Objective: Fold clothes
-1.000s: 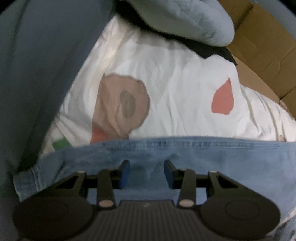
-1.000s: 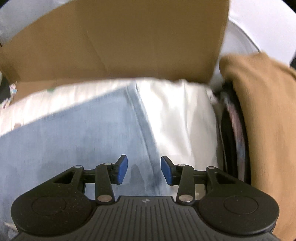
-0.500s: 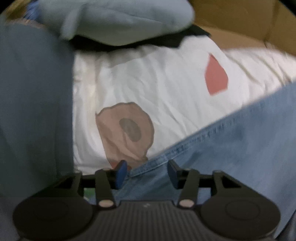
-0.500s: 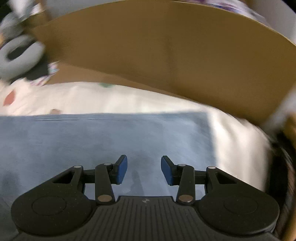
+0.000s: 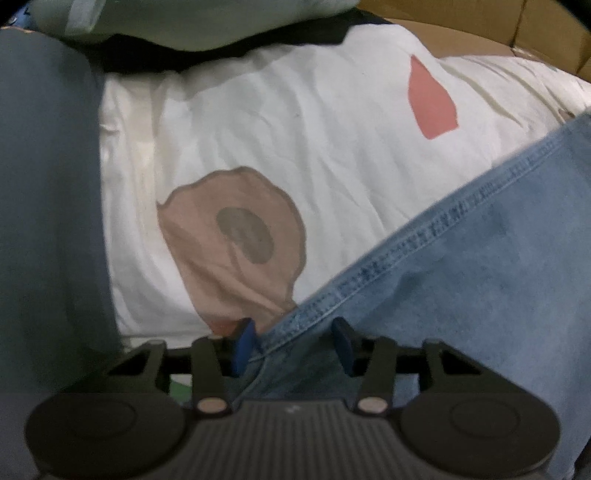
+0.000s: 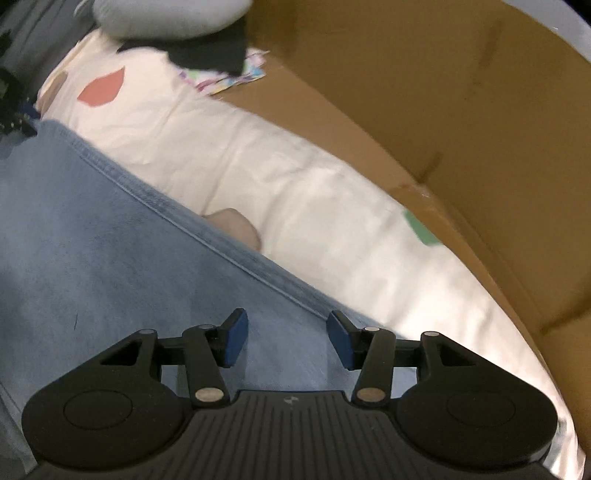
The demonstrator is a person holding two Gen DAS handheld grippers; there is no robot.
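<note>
A light blue denim garment lies flat on a white sheet with coloured patches. In the left wrist view its stitched hem runs diagonally, and its corner sits between the fingers of my left gripper, which is open. In the right wrist view the denim fills the lower left, and my right gripper is open just above it, close to the hem. Neither gripper holds anything.
A brown cardboard box stands along the far right side of the sheet. A pale blue cushion and a black item lie at the far end. Dark grey fabric fills the left of the left wrist view.
Both grippers have swung round over the denim, staying open. The left one now sits at the hem's corner; the right one has turned left, and the brown garment has left its view.
</note>
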